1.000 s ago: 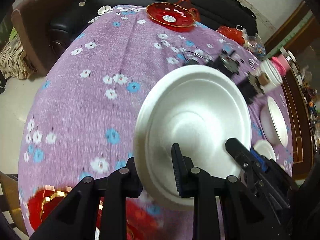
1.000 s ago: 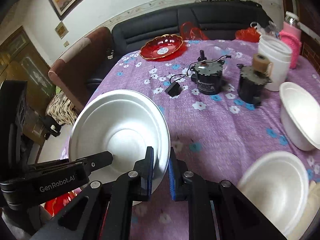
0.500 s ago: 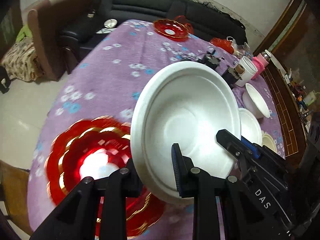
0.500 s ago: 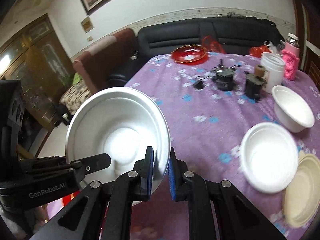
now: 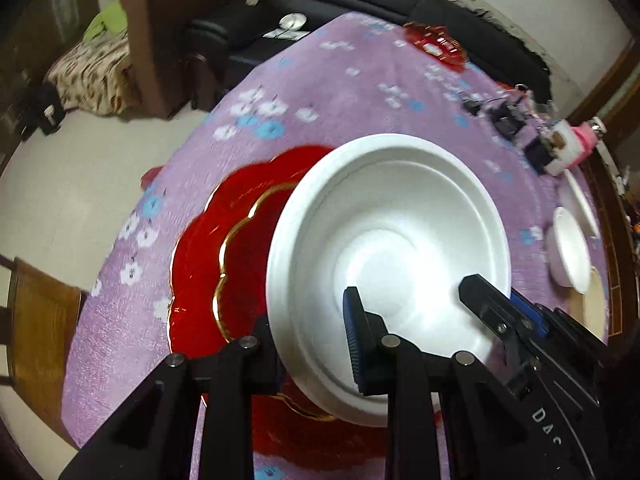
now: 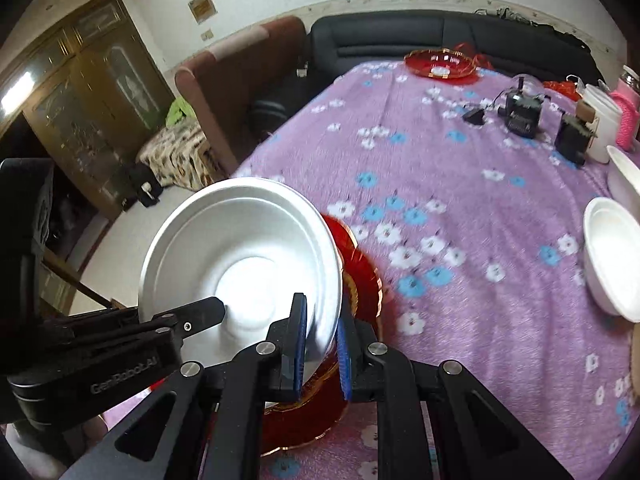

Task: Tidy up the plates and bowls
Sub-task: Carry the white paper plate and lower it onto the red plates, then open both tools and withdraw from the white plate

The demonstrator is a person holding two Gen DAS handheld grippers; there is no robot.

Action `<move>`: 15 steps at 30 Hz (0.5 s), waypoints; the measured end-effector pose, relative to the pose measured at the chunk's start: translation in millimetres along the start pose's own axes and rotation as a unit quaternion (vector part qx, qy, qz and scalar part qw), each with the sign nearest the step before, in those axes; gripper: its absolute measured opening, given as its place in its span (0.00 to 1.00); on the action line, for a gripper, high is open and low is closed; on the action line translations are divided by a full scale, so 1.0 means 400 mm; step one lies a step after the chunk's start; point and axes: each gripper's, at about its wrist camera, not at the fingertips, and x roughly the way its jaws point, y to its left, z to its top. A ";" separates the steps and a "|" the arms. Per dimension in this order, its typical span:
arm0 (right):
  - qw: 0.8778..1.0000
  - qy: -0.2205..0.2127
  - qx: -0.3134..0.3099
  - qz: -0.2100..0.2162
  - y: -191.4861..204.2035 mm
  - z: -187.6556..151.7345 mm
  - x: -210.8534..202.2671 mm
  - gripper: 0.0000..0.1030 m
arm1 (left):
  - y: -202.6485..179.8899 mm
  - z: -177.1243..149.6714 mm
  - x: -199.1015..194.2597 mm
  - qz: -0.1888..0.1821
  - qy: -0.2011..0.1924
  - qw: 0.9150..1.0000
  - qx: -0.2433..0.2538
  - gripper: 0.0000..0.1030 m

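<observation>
A white foam bowl (image 5: 392,256) is held by both grippers, tilted, just above a red scalloped plate with gold trim (image 5: 224,268) near the table's front left edge. My left gripper (image 5: 316,340) is shut on the bowl's near rim. My right gripper (image 6: 320,344) is shut on the bowl's (image 6: 240,264) opposite rim; the red plate (image 6: 360,284) shows behind and below the bowl. Much of the red plate is hidden by the bowl.
The table has a purple flowered cloth (image 6: 440,168). Two more white bowls (image 6: 612,264) and a beige plate (image 5: 596,308) lie at the right. A second red plate (image 6: 440,64) sits at the far edge. Black motors (image 6: 520,116), a white jar (image 6: 604,128) and a pink bottle stand at the back right.
Both grippers have carried the white bowl back and to the left, over the near red plate. The bowl stays gripped on both rims.
</observation>
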 end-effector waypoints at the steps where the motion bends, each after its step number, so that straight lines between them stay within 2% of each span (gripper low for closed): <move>1: 1.000 0.007 0.000 -0.003 0.002 -0.005 0.017 0.15 | 0.005 0.001 0.013 0.003 0.003 1.000 -0.003 0.23; 5: 1.000 0.024 0.009 -0.012 -0.006 -0.017 0.064 0.15 | 0.022 -0.001 0.032 0.016 -0.001 1.000 -0.015 0.25; 8: 0.999 0.025 0.016 -0.011 -0.015 -0.021 0.083 0.15 | 0.038 0.000 0.022 0.015 -0.015 0.999 -0.025 0.37; 10: 1.000 0.019 0.022 -0.012 -0.016 -0.021 0.084 0.16 | 0.048 -0.003 0.003 0.010 -0.029 0.999 -0.030 0.41; 12: 1.000 0.015 0.026 -0.011 -0.013 -0.021 0.082 0.20 | 0.054 -0.009 -0.018 0.005 -0.043 0.999 -0.033 0.46; 15: 1.000 -0.004 0.029 0.003 -0.011 -0.019 0.067 0.38 | 0.062 -0.027 -0.057 -0.007 -0.070 0.997 -0.042 0.53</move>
